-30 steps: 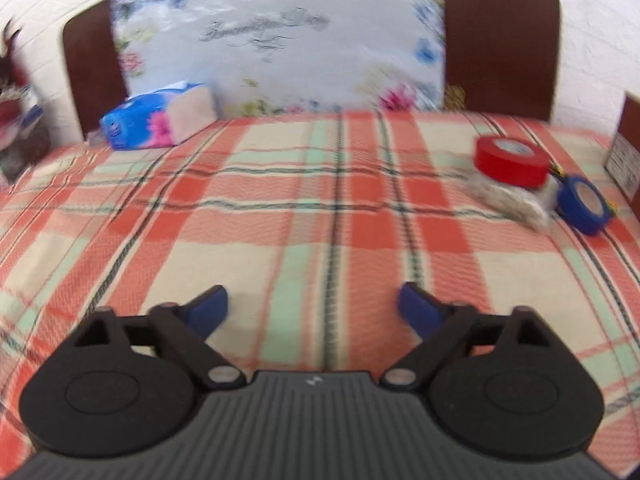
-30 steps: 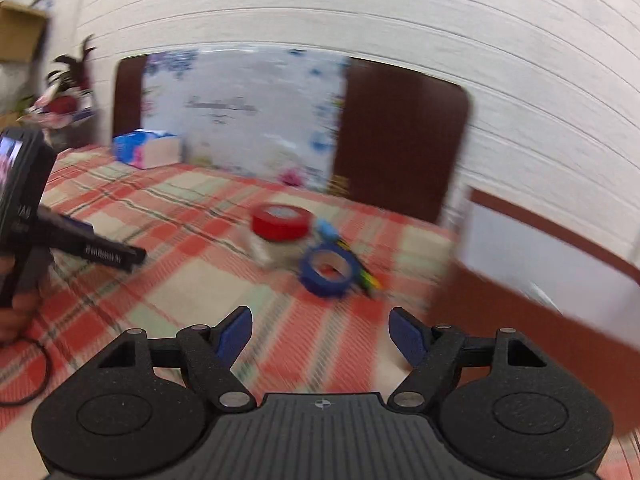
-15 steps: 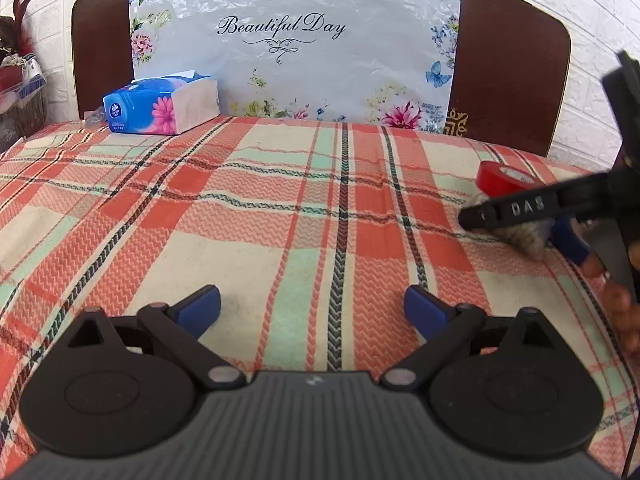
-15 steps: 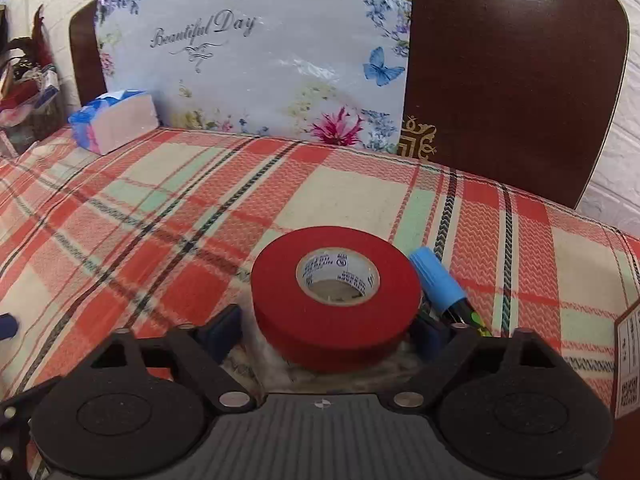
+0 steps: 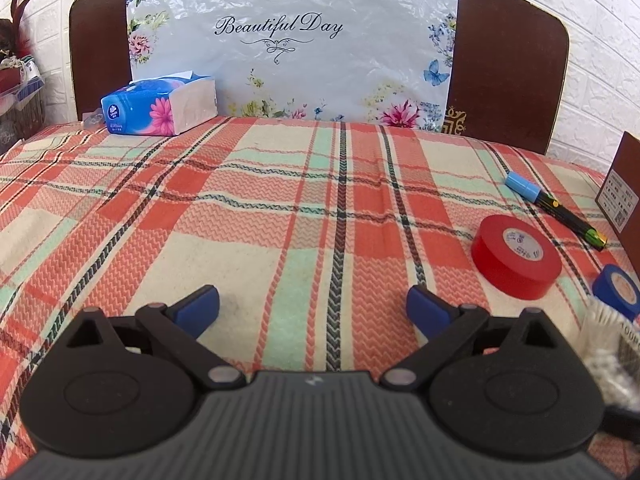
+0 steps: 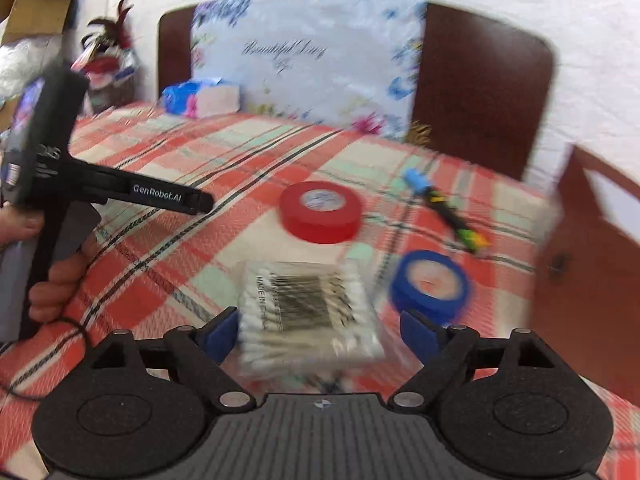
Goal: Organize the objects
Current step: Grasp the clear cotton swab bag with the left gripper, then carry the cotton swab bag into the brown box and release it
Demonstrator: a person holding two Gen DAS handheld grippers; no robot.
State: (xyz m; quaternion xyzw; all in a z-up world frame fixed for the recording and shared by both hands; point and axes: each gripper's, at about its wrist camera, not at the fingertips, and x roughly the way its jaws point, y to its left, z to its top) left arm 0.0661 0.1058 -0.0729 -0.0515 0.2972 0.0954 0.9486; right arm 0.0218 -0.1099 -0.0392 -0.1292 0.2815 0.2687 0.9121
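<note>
Surface: plaid tablecloth (image 5: 280, 208), floral "Beautiful Day" sheet (image 5: 296, 40) behind.
Cotton-swab pack (image 6: 308, 312): lower centre of the right view, long axis across the frame, between the fingers.
Right gripper (image 6: 316, 334): nearer; jaws opening, left pad touching the pack, right pad clear.
Left gripper (image 5: 312, 308): wide, empty.
Beyond: red tape roll (image 6: 320, 210), blue tape roll (image 6: 430, 284), marker (image 6: 444, 208).
</note>
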